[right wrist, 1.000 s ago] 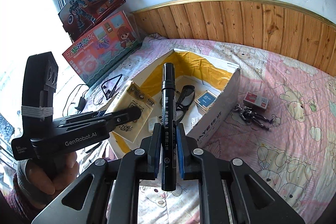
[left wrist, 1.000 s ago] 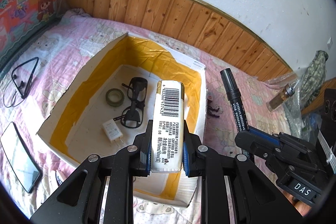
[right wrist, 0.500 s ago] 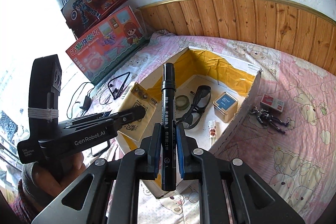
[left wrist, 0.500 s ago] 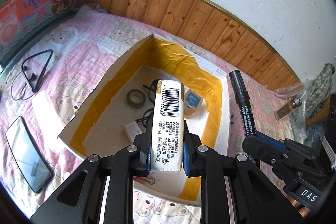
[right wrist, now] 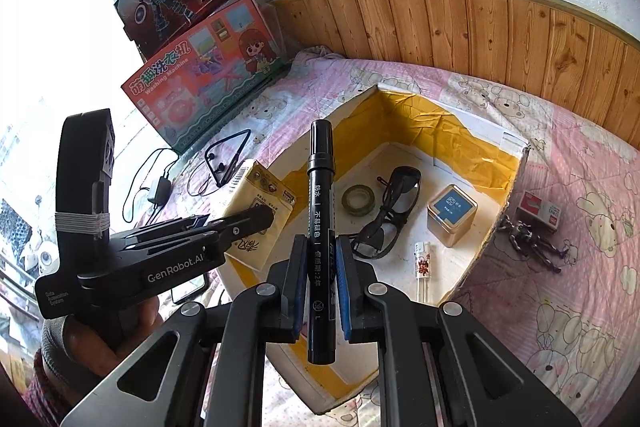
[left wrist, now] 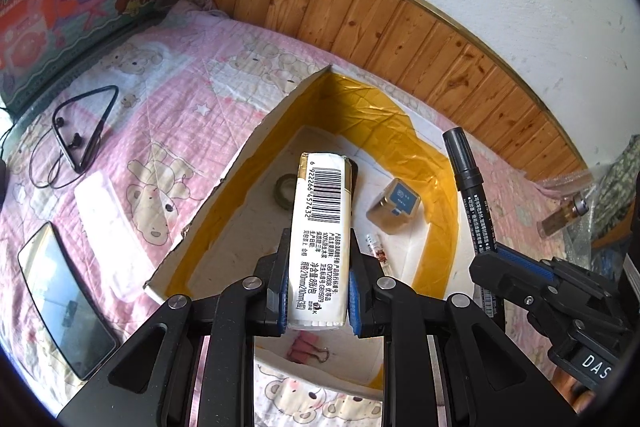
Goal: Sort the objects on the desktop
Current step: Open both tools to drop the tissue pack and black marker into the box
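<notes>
**Both loads now hang over the open box**

Your left hand-held gripper (left wrist: pixel 318 281) is pinching a pack of tissues (left wrist: pixel 322 239), barcode side up, its blue pads pressed on the long edges. Your right hand-held gripper (right wrist: pixel 318 291) is clamped on a black marker (right wrist: pixel 320 239), which stands upright between the pads with the cap at the top.

Compared with a second ago, both of your hands have travelled forward across the bed (left wrist: pixel 168 131) toward the cardboard box (left wrist: pixel 248 155). In the left view the box has slid down and toward the middle, so the tissue pack now sits over its interior instead of its near wall. The phone (left wrist: pixel 64 303) and the earphones (left wrist: pixel 80 131) on the bed have shifted toward the left edge. Neither grip has changed.

In the right view the box floor is far more exposed than before: a tape roll (right wrist: pixel 359 199), dark glasses (right wrist: pixel 390 213), a small gold tin with a blue lid (right wrist: pixel 452 213) and a small vial (right wrist: pixel 423 261) all lie inside. Pink binder clips (left wrist: pixel 308 349) lie at the box's near edge in the left view, though the gripper covers part of them, so how many I cannot tell.

Outside the box, to its right, a small red and white box (right wrist: pixel 538 211) and a dark chain-like thing (right wrist: pixel 532 243) rest on the bed.
</notes>
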Available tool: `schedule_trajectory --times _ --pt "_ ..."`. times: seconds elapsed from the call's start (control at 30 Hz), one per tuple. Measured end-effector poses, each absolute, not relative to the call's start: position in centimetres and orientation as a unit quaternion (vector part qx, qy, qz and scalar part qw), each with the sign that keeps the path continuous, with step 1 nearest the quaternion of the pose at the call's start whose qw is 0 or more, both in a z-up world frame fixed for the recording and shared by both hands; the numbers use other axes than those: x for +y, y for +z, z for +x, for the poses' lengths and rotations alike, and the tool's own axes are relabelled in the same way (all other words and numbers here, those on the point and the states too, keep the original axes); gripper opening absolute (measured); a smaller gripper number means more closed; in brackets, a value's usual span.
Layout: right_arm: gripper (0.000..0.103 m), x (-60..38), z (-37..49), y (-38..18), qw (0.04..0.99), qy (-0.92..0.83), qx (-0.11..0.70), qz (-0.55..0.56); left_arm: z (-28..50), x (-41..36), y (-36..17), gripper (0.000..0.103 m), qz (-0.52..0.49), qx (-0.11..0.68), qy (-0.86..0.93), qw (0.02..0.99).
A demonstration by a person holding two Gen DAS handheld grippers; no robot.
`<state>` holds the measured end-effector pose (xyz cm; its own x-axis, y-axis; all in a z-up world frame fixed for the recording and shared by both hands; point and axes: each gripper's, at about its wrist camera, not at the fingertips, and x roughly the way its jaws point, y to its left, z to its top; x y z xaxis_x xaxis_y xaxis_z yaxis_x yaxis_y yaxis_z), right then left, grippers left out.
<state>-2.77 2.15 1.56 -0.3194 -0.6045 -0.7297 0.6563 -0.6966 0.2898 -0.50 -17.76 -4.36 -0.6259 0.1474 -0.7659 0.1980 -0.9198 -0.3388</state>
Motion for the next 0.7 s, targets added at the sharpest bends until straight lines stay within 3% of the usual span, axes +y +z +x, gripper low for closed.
schedule_trajectory --times 0.5,0.7 --pt "0.015 -1.6 -7.5 0.3 0.366 -0.806 0.094 0.456 -2.3 -15.5 -6.4 0.022 0.468 0.192 -0.863 -0.015" --pt "0.015 -2.9 -10.0 -0.4 0.358 -0.798 0.066 0.480 -2.7 -14.5 -6.8 0.022 0.475 0.188 -0.860 -0.022"
